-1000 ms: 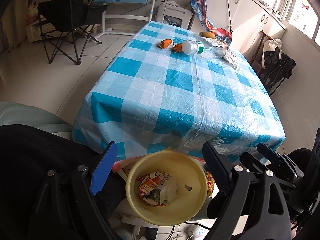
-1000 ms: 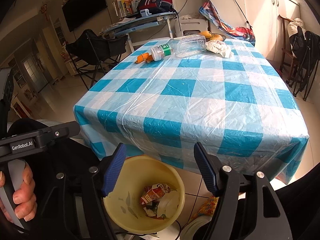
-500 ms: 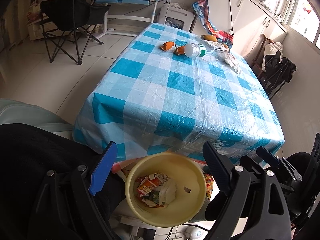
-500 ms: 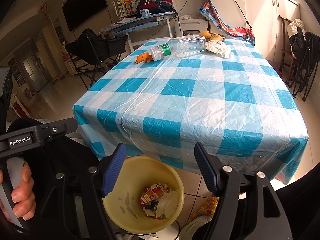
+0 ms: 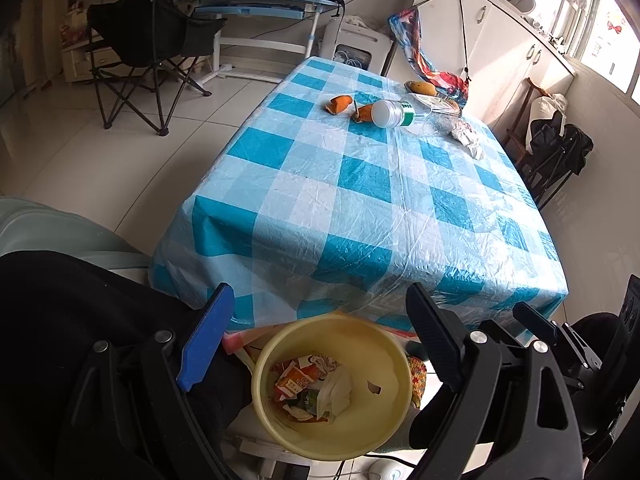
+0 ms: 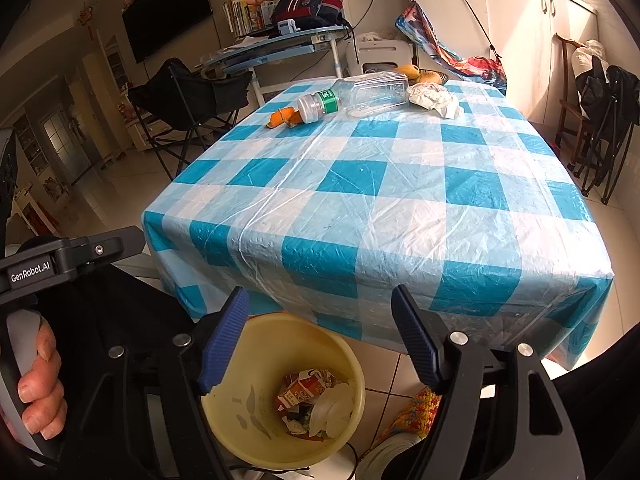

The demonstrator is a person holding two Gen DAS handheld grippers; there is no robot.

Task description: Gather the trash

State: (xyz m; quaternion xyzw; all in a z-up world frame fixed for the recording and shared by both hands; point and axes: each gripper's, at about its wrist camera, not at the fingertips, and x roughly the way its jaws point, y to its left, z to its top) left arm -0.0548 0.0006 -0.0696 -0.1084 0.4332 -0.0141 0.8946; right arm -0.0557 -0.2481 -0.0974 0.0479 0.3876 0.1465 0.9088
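Observation:
A yellow bin stands on the floor at the table's near edge, holding a crushed carton and tissue. My left gripper and right gripper are both open and empty, above the bin. On the far end of the blue checked table lie orange peels, a clear plastic bottle on its side, and crumpled paper.
A black folding chair stands on the floor to the table's left, a desk behind it. Dark chairs stand to the right. A dish with fruit sits at the table's far edge.
The left gripper has moved a little back and to the right; the view of the table has shifted slightly. The right gripper has hardly moved. Both stay open.

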